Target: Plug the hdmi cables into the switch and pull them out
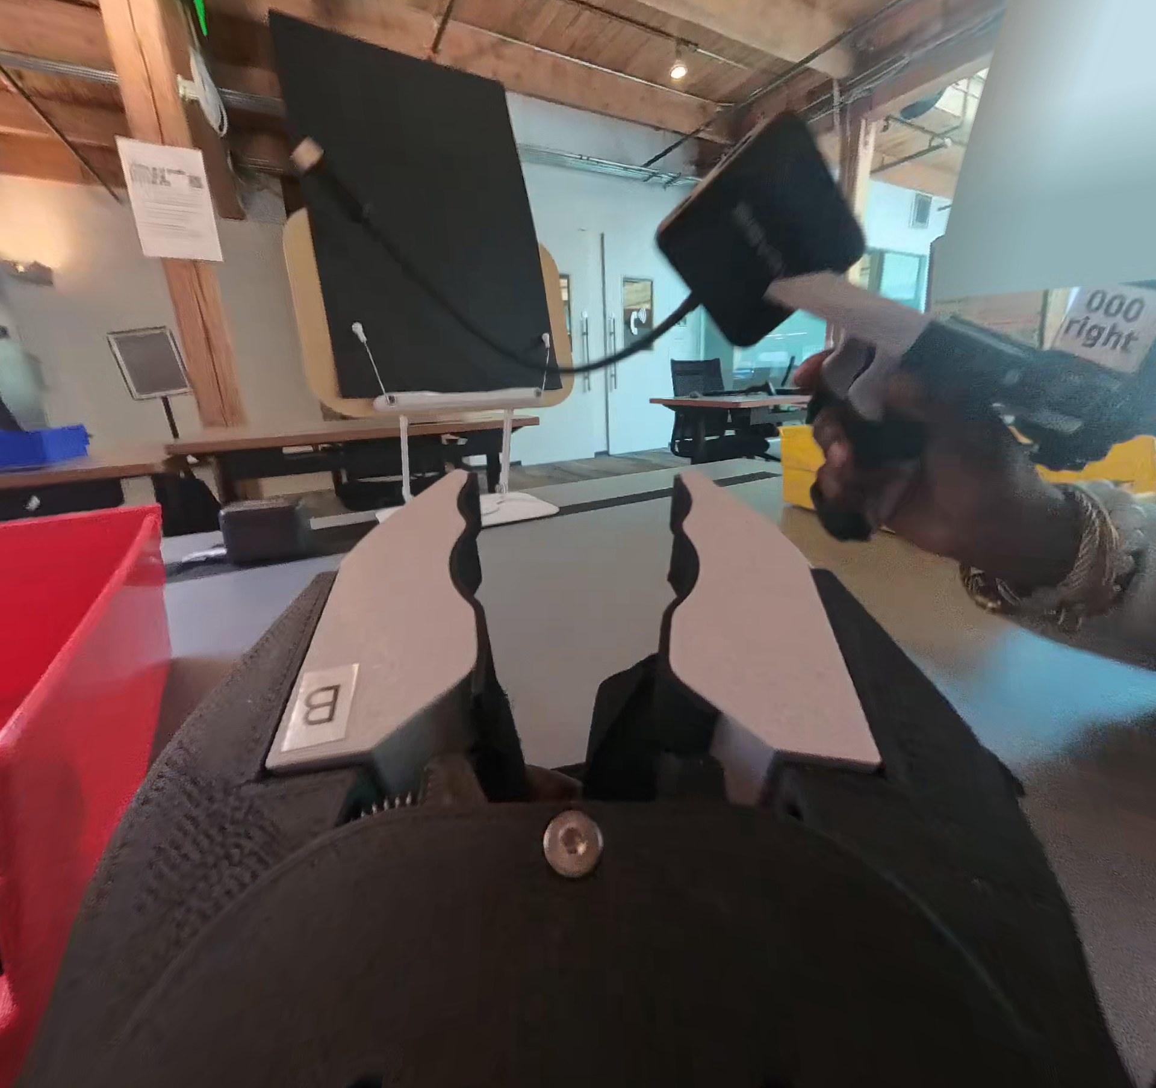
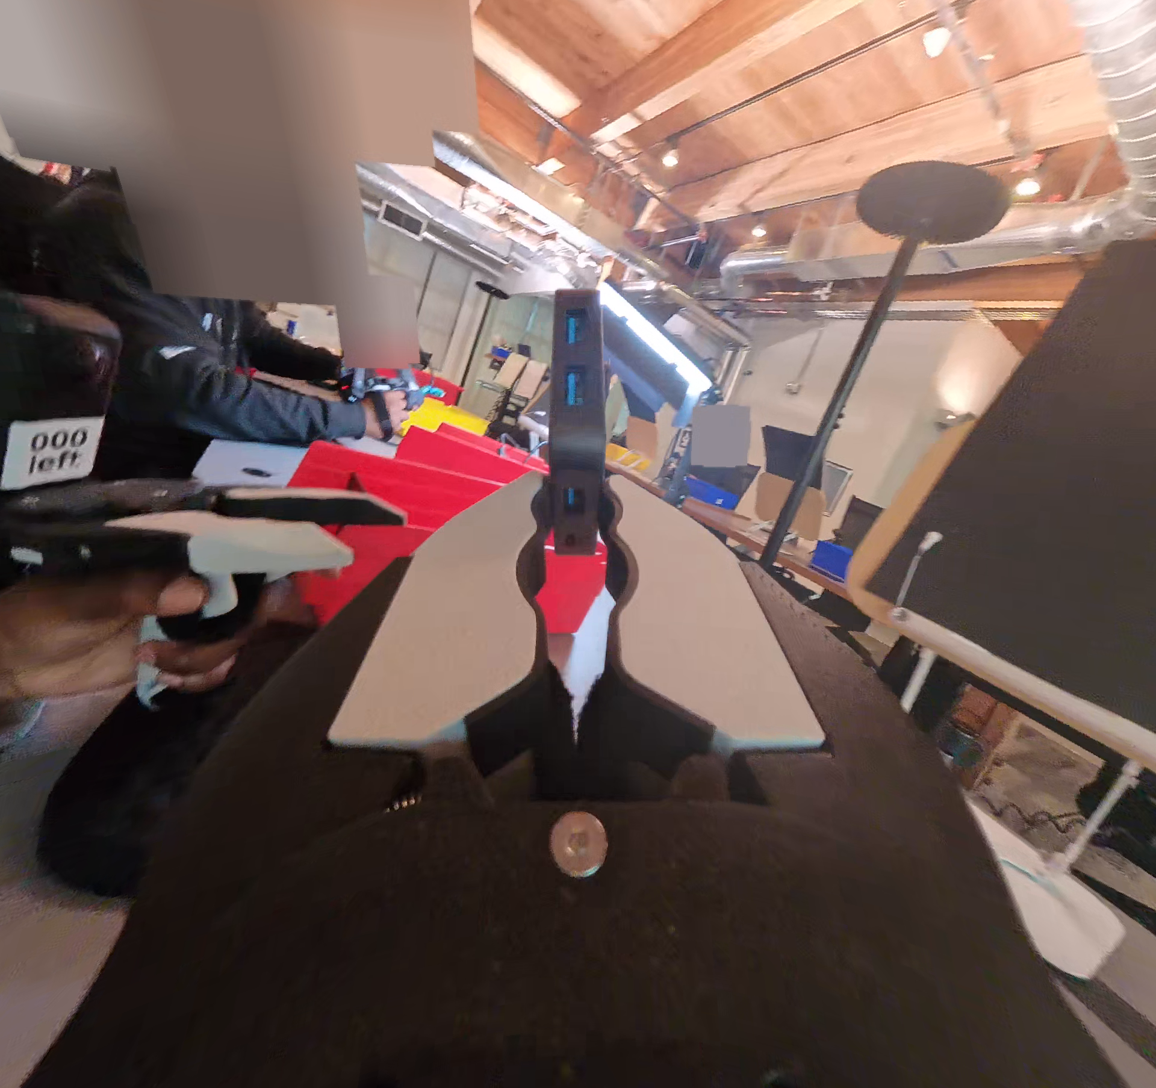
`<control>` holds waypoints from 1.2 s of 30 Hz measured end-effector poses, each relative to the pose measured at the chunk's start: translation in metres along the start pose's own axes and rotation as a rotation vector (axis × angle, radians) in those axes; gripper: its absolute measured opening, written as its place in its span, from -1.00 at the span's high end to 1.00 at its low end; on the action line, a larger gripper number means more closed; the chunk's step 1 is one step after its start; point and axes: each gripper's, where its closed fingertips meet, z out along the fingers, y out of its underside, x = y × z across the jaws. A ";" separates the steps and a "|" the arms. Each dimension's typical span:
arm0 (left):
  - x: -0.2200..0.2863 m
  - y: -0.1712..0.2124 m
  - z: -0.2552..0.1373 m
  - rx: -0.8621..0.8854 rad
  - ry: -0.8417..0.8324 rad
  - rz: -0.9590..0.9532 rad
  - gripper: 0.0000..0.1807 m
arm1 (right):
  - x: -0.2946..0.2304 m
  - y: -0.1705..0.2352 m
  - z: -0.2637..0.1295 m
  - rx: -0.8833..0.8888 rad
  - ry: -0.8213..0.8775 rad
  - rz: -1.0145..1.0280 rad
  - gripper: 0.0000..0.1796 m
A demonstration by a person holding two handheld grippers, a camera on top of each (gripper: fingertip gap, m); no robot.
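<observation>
Left wrist view: the left hand-held gripper [image 1: 575, 495] stood wide w/ nothing between its fingers, hovering low over the grey tabletop [image 1: 563, 564]. It looked free so it could take a plug next, judging by the task. The switch [image 1: 760, 232], a flat black box, was up in the air at upper right, pinched at its lower corner by the right hand-held gripper [image 1: 807, 291], so it sat clear of the tabletop and reachable from the left. Its long axis ran diagonal, from lower left to upper right, broad face toward the camera. One black cable [image 1: 438, 301] left its lower-left corner, sagged across a black board on a white stand [image 1: 406, 207], and ended loose in a metal plug [image 1: 306, 154] hanging free at upper left. A red bin [image 1: 75, 620] sat at left; the person's hand [image 1: 926, 470] held the right tool's grip.

Right wrist view: the right hand-held gripper [image 2: 572, 514] was closed narrow on the switch [image 2: 575, 401], seen edge-on. Long axis ran straight up away from the fingers; the port edge w/ blue sockets faced the camera. No plug showed in those ports. The left hand-held gripper [image 2: 369, 532] was at left, apart from the switch, fingers spread and empty. Red bins [image 2: 438, 482] lay behind.
</observation>
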 end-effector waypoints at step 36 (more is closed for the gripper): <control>-0.005 0.014 0.004 -0.075 -0.048 0.016 0.72 | 0.374 0.088 -0.323 -0.826 0.915 0.500 0.85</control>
